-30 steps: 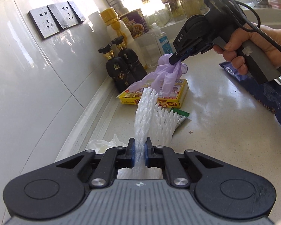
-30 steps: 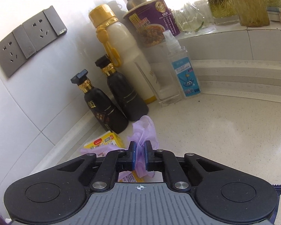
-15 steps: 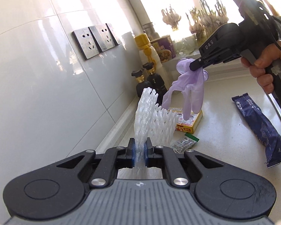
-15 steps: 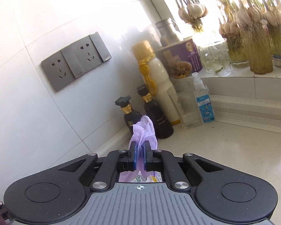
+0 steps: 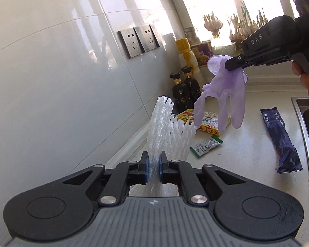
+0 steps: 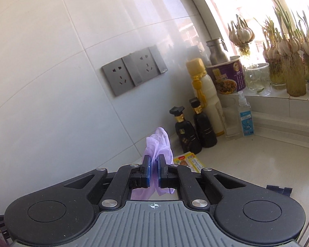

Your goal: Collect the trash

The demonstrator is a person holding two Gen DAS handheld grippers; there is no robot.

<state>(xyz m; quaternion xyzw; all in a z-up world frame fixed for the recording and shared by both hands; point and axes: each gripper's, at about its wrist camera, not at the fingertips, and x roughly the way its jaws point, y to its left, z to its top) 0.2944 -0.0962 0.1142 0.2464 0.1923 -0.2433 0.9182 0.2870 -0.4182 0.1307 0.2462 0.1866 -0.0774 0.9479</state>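
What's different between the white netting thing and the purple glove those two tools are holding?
The white foam net is stiff, ribbed mesh that stands up from the left hand-held gripper; the purple glove is thin, smooth film that hangs limp from the right hand-held gripper, fingers down. The net is opaque white, the glove translucent. Both are pinched between shut pads, lifted off the counter.

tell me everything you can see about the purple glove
The purple glove is thin, translucent lilac, like a disposable latex or nitrile one. The right gripper is shut on its bunched cuff end, which crumples up between the blue pads. The rest hangs limp in the air with the fingers pointing down, above the yellow box on the counter. It appears to touch nothing except the gripper.
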